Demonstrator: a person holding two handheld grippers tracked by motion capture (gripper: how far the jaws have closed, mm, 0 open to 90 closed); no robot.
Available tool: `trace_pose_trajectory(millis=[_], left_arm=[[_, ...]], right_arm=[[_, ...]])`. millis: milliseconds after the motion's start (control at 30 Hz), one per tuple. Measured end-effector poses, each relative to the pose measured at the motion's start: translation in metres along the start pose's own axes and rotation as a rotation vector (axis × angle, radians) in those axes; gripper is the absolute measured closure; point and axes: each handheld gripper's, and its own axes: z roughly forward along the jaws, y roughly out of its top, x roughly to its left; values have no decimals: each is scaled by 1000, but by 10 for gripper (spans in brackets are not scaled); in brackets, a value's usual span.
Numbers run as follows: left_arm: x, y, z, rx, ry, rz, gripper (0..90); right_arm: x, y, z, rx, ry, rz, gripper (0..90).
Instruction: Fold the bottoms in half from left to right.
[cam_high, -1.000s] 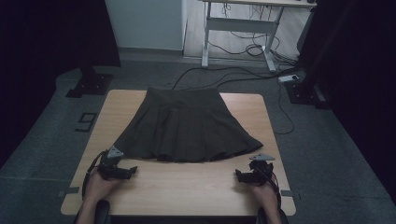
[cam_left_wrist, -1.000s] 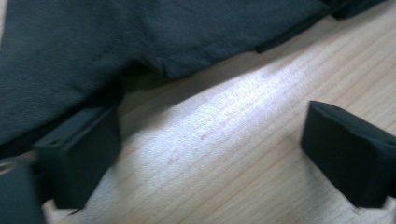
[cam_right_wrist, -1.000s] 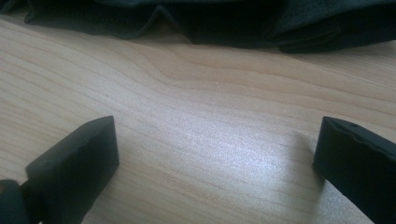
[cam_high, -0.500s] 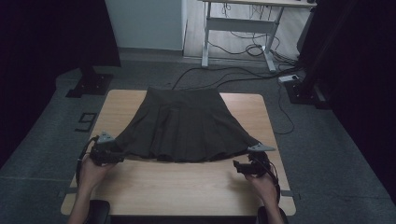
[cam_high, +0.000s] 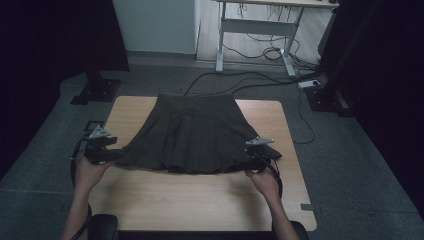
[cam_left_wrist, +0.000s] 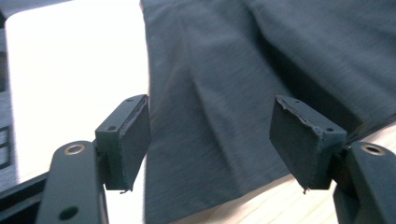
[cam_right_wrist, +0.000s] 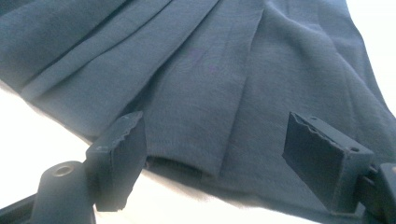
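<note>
While spread flat, dark pleated skirt (cam_high: 195, 132), hem flared

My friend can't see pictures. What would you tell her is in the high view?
A dark pleated skirt lies spread flat on a wooden table. A person's hands come in from below, holding the left tool at one bottom corner of the skirt and the right tool at the other. Cables and a desk frame lie on the floor beyond.
</note>
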Motion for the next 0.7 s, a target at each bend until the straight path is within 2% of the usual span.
trace_pose_trajectory(millis=[67,100,133,167,200,233,333,367,400,433,467,500,533,567,633,700], left_arm=[[2,-2,8,36,16,11,300],[5,-7,20,58,14,3,333],[5,-7,20,58,14,3,350],[7,-13,33,73,12,-10,377],[7,-13,33,73,12,-10,426],[9,-17,44,83,-2,-22,454],[9,-22,54,94,-9,-22,562],[8,-25,63,109,-21,-19,590],[8,-25,63,109,-21,-19,625],[6,-27,70,134,-17,-6,652],[6,-27,70,134,-17,-6,682],[5,-30,75,155,-17,6,709],[5,-30,75,155,-17,6,729],[2,-32,79,176,-14,19,753],[0,-35,79,159,-14,16,785],[-1,-36,78,156,-22,11,798]], right_arm=[[0,0,3,4,2,3,216],[0,0,10,9,5,20,222],[0,0,10,9,5,20,222],[-1,-2,15,16,5,30,243],[-1,-2,15,16,5,30,243],[-2,-5,21,19,10,38,285],[-2,-8,27,30,6,40,332],[-2,-11,33,49,4,39,417],[-1,-13,37,64,0,34,459],[0,-14,40,79,-11,28,512],[0,-14,40,79,-11,28,512],[2,-17,46,100,-16,22,604],[2,-17,46,100,-16,22,604],[4,-19,50,108,-32,16,702],[4,-19,50,113,-46,10,767],[3,-19,50,115,-43,10,785]])
